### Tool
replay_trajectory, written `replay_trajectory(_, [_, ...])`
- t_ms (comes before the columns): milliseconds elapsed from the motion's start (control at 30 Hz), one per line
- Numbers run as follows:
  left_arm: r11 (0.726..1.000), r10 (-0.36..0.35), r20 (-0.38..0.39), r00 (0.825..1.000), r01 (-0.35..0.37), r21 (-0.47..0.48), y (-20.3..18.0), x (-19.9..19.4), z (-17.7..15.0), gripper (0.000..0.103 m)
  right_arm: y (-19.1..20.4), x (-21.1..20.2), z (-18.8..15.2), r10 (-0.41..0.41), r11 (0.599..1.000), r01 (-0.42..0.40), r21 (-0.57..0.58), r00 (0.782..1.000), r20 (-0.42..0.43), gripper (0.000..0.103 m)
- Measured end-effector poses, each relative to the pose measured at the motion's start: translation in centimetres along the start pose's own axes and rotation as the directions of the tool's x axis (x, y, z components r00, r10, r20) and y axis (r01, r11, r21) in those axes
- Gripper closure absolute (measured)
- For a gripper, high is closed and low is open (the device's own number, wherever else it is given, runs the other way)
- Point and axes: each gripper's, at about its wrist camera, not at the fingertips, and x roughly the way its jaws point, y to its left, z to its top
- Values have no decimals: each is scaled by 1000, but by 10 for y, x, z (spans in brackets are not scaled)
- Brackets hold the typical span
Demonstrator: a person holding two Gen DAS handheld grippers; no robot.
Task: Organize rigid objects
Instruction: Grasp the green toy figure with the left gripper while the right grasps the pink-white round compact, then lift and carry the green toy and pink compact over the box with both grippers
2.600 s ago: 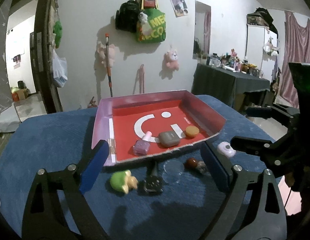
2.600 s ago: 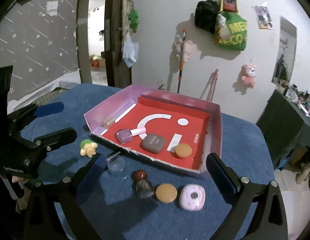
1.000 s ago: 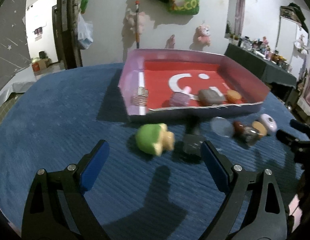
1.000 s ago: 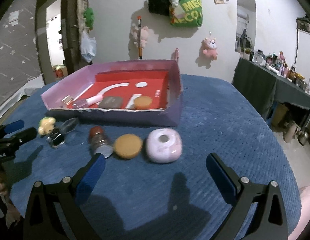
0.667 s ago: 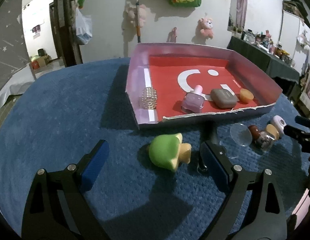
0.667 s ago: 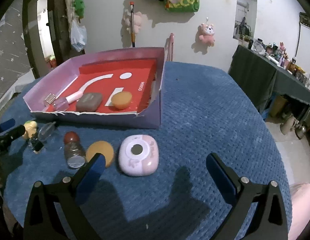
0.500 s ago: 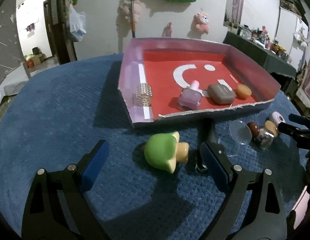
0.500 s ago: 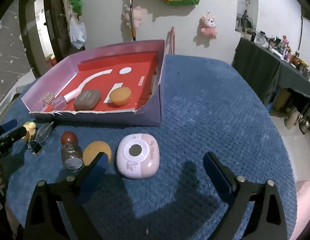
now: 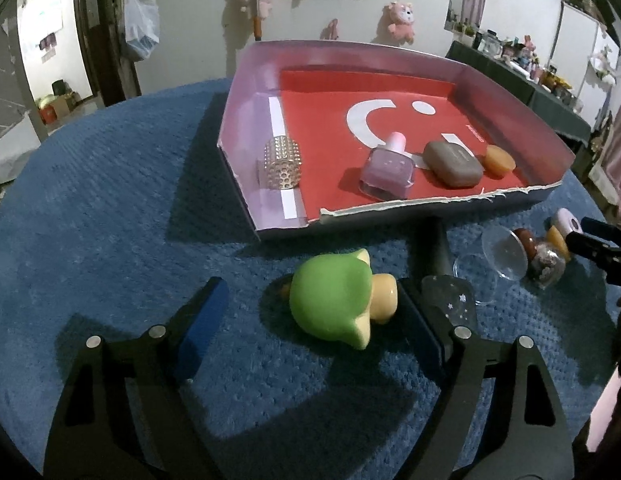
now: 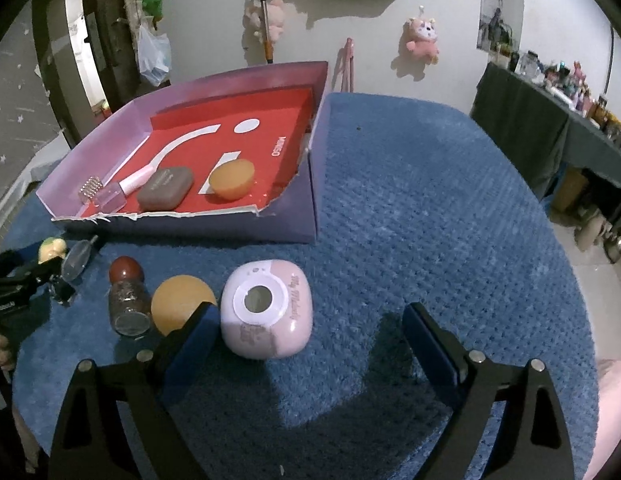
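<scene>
Left wrist view: the left gripper (image 9: 310, 320) is spread wide, holding nothing, low over a blue textured desk (image 9: 110, 184). Between its fingers (image 9: 202, 320), nearer the right one, lies a green and yellow toy figure (image 9: 334, 300) on its side. Just past the right finger sits a small dark item with tiny stars, partly hidden. At twelve o'clock from the toy stands a shallow cardboard tray (image 9: 246, 92) with a red floor, its near wall torn. Inside it, from nine to three o'clock: a studded metal cylinder (image 9: 281, 162), a pink nail polish bottle (image 9: 386, 168), a brown case (image 9: 452, 163) and an orange puck (image 9: 497, 160). At three o'clock on the desk are a clear disc (image 9: 504, 252) and a small jar with a red cap (image 9: 544, 262).

Right wrist view: the right gripper (image 10: 310, 344) is also released and empty. A pink rounded case (image 10: 268, 312) lies between its fingers (image 10: 192, 340), touching or almost touching the left one. At nine o'clock from it lie a second orange puck (image 10: 178, 302), the jar and the clear disc. The tray is at eleven o'clock.

The step in hand appears to be lining up a pick on each side: toy for the left, pink case for the right. Next, each gripper likely needs centring on its item, closing, then lifting over the tray wall.
</scene>
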Motion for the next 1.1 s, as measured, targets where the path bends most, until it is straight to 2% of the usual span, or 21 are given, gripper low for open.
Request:
replay_trajectory(100, [1000,-16,-5,1000,16,1,-1,1,1,28,1,1,1,8,1000,-8,-1,1000,1,11])
replay_trajectory(167, [1000,-25,-6,1000,25,3,-2,2,2,34,3,1,1,20,1000,-20,-9,1000,0,21])
replay_trajectory(233, [999,-42,-7,999,42,4,-4,2,2,43,3,4,2,64,998,-63,13,998,-17,24])
replay_trajectory(300, [999,-52,-5,999,52,12,-6,2,2,51,6,5,1,49,999,-49,-4,999,-13,27])
replay_trajectory(333, [999,-49,-3,999,49,15,-7,2,2,51,8,6,1,45,999,-46,-12,999,-12,30])
replay_trajectory(367, [999,-50,-2,999,50,16,-7,2,2,51,10,6,1,46,999,-46,-19,999,-8,40])
replay_trajectory(433, [999,-51,-2,999,51,16,-7,1,1,51,14,4,0,80,996,-80,-29,997,-2,51])
replay_trajectory(533, [999,-32,1,1000,31,34,-10,-4,-1,51,18,1,-1,74,997,-73,-36,997,10,52])
replay_trajectory(733, [997,-57,60,997,55,48,-18,-30,-2,51,21,-23,1,133,991,-132,-10,989,67,52])
replay_trajectory(933, [996,-76,155,985,67,64,-30,-66,-7,51,48,-55,0,191,980,-184,-70,974,121,52])
replay_trajectory(1100, [991,-103,177,979,86,99,-46,-78,-18,51,71,-63,-9,233,969,-219,-117,965,121,52])
